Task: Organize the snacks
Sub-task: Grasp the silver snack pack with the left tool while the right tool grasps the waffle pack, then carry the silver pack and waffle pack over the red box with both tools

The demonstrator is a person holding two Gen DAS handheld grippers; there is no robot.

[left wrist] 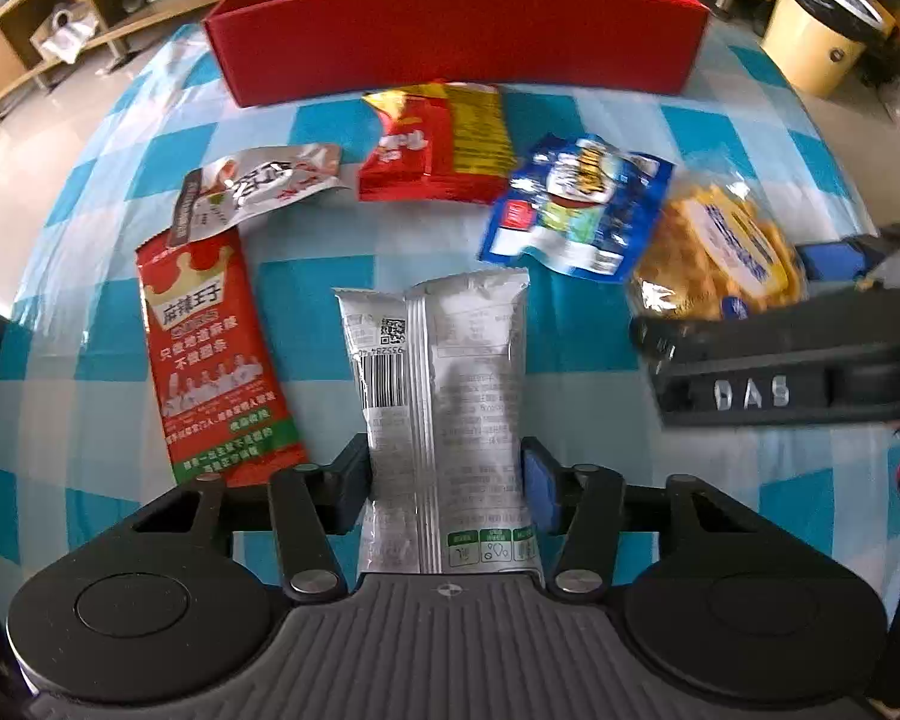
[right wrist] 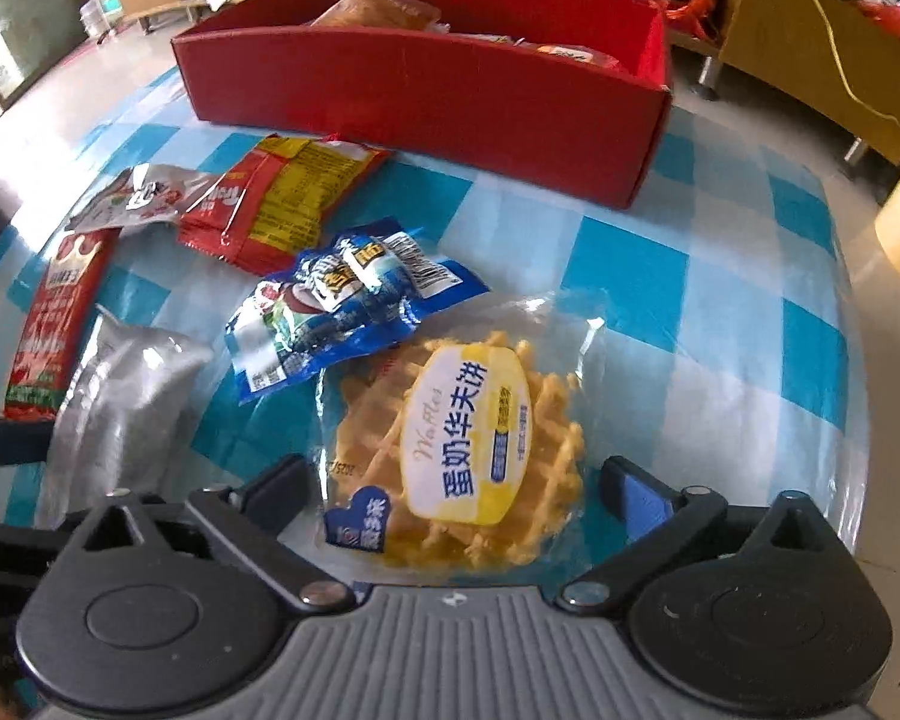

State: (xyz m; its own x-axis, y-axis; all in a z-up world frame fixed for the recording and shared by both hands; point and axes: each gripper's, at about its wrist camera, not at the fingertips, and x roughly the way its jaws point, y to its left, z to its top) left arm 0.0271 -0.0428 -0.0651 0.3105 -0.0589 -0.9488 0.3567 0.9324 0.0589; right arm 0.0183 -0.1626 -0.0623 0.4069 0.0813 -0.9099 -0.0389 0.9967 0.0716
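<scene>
My left gripper [left wrist: 447, 480] is shut on a silver snack packet [left wrist: 444, 396], which lies lengthwise on the checked tablecloth; the packet also shows in the right wrist view [right wrist: 126, 402]. My right gripper [right wrist: 456, 492] is open around a clear-wrapped waffle [right wrist: 468, 450], one finger on each side, apart from it. The waffle [left wrist: 720, 258] shows at the right in the left wrist view, with the right gripper's body [left wrist: 792, 372] beside it. A red box [left wrist: 456, 42] stands at the back with packets inside; it also shows in the right wrist view [right wrist: 426, 90].
Loose packets lie between me and the box: a long red one [left wrist: 210, 348], a white one [left wrist: 258, 186], a red and yellow one [left wrist: 444, 144] and a blue one [left wrist: 576, 210]. A yellow bin [left wrist: 822, 30] stands beyond the table's right edge. Wooden shelves stand at the back left.
</scene>
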